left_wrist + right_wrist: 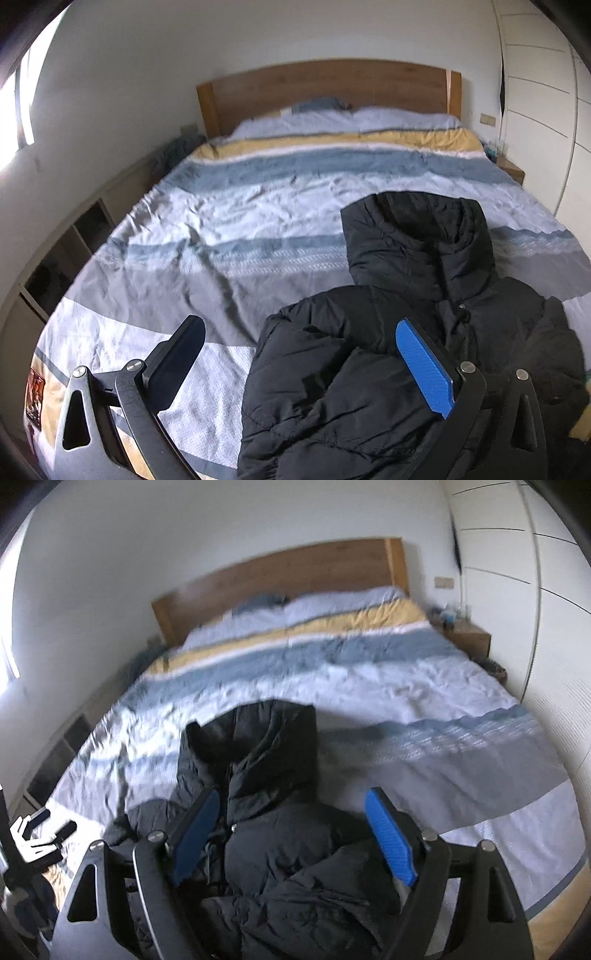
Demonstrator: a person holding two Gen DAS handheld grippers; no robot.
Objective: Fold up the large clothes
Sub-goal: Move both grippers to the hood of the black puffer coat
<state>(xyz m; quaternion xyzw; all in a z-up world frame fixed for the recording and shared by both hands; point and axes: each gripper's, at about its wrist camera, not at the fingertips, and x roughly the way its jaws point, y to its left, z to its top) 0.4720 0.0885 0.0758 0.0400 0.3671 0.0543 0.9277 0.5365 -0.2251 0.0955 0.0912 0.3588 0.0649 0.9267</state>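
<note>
Folding hasn't really started: the black jacket lies rumpled on the bed, near the foot and far from the headboard. Left claw and right claw hover over it, released, grasping nothing.

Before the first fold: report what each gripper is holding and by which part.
Nothing is held. The left gripper and the right gripper both stand open above the black hooded jacket, which lies loose on the bed; no pad presses on it.
</note>
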